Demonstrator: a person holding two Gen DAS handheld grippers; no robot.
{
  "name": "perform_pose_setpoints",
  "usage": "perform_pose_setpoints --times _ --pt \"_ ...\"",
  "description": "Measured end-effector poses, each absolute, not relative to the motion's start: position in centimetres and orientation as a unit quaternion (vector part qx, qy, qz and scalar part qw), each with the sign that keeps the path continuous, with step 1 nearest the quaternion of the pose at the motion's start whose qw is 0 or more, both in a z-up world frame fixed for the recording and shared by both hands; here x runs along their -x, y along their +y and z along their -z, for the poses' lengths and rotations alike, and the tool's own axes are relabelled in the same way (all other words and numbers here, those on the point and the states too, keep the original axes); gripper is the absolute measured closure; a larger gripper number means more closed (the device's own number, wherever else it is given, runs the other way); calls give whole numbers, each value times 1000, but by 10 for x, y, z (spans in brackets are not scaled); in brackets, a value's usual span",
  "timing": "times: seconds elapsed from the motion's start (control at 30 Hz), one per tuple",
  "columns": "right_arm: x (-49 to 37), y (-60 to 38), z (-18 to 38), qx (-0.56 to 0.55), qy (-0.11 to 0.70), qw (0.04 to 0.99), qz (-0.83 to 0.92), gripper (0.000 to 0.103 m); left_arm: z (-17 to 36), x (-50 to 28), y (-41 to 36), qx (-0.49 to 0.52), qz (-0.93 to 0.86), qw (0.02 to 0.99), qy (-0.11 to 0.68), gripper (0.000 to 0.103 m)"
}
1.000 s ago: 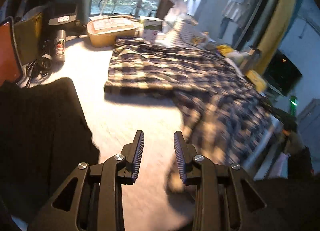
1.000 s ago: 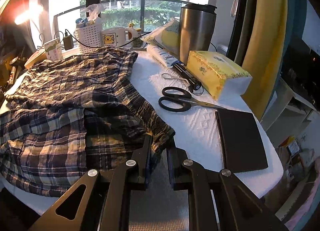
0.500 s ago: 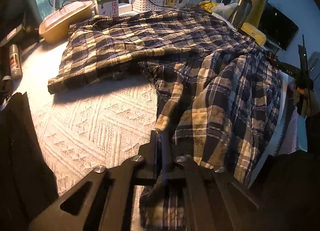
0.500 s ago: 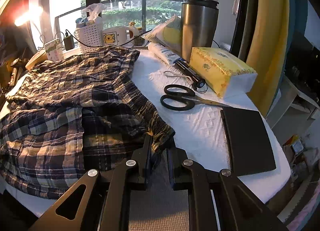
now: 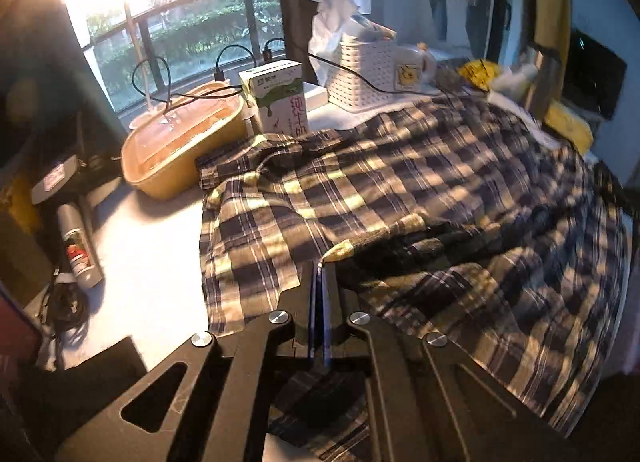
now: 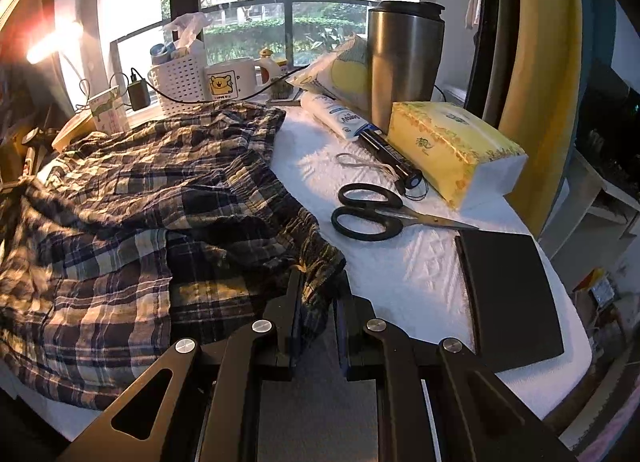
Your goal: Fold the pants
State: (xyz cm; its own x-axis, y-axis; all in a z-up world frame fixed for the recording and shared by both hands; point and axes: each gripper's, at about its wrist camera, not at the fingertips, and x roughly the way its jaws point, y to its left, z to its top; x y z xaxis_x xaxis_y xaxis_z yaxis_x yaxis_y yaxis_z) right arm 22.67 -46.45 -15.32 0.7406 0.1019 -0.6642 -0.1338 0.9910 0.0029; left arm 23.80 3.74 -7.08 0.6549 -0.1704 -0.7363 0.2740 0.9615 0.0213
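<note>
The bench (image 6: pixel 400 274), under a white textured cover, runs ahead of both tools and carries the plaid pants (image 6: pixel 152 222), which spread from the tips of the right tool (image 6: pixel 318 282) away to its left and up toward the window. They lie rumpled, in more than 1 layer, with the gathered waistband edge nearest that tool. The cloth looks thin, light and soft: it should drape and crease wherever it is lifted, offer no stiffness of its own, and probably slip little on the textured cover.

The left tool (image 5: pixel 321 270) is clenched, its jaws all but touching, with a thin fold of the pants' edge pinched at their tips; the rest of the garment fans out ahead and to its right. The right tool's jaws stand a little apart, clamped on a bunched corner of the waistband that hangs between them.

The hems, waistband and corners look like the best places to take hold, since a pinch in mid-panel would likely gather only 1 layer and leave the others behind.

Smaller things sit clear of the cloth: to the right of the right tool a dark flat book (image 6: pixel 512 294), then the scissors (image 6: pixel 376 214) just ahead; ahead of the left tool a milk carton (image 5: pixel 280 98) touching the far hem
</note>
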Motion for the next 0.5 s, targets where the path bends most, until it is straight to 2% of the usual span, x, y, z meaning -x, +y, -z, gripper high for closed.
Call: perform_pose_setpoints --times 0.03,0.1,0.13,0.17,0.33,0.5 --pt "-227 -464 154 23 356 932 -63 89 73 -243 40 -59 124 901 412 100" --pt "-227 -464 154 22 358 932 -61 89 77 -242 43 -62 115 896 425 85" --pt "-227 -464 154 21 358 932 -60 89 76 -239 44 -63 105 898 423 59" --pt "-226 -465 154 20 358 932 -59 89 75 -229 52 -56 86 902 419 39" --pt "-224 -463 152 21 354 933 -59 89 68 -169 74 20 81 906 415 37" --pt "-218 -457 147 28 347 935 -66 89 87 -94 54 100 170 873 445 37"
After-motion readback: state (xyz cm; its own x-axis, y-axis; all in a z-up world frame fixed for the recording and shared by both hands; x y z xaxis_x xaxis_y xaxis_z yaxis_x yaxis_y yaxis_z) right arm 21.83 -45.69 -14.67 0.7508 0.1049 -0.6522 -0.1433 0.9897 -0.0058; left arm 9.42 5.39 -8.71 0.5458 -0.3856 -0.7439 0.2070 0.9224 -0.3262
